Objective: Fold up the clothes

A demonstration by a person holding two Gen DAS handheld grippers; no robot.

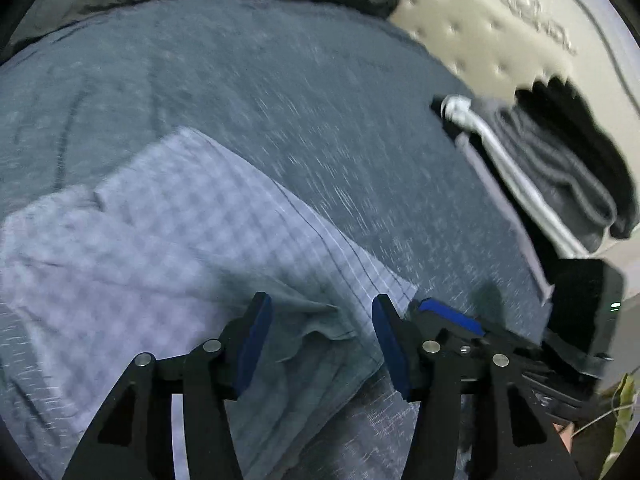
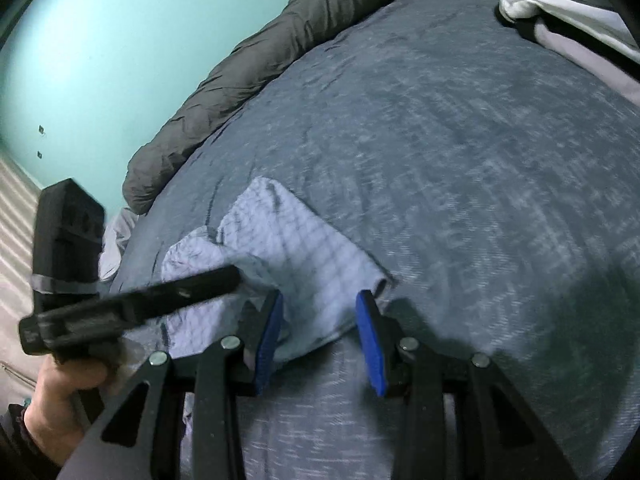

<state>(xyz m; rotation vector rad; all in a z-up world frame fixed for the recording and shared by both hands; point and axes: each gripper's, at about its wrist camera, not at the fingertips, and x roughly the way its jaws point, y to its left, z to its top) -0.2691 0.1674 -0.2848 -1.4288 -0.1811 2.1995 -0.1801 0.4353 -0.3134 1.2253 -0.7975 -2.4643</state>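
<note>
A light blue checked cloth (image 1: pixel 168 232) lies partly folded on the blue-grey bedspread (image 1: pixel 280 92). My left gripper (image 1: pixel 322 316) is open, its jaws standing over the cloth's near corner. The right gripper's blue pad (image 1: pixel 450 314) shows just to its right. In the right wrist view the cloth (image 2: pixel 304 264) lies bunched in front of my right gripper (image 2: pixel 320 312), which is open with its jaws over the cloth's near edge. The left gripper (image 2: pixel 132 304) crosses the view at the left, held by a hand (image 2: pixel 68 396).
A stack of folded clothes (image 1: pixel 560 168) sits at the right on the bare mattress (image 1: pixel 500 20); it also shows in the right wrist view (image 2: pixel 568 16). A dark grey duvet (image 2: pixel 248 80) runs along the far side by a teal wall (image 2: pixel 120 40).
</note>
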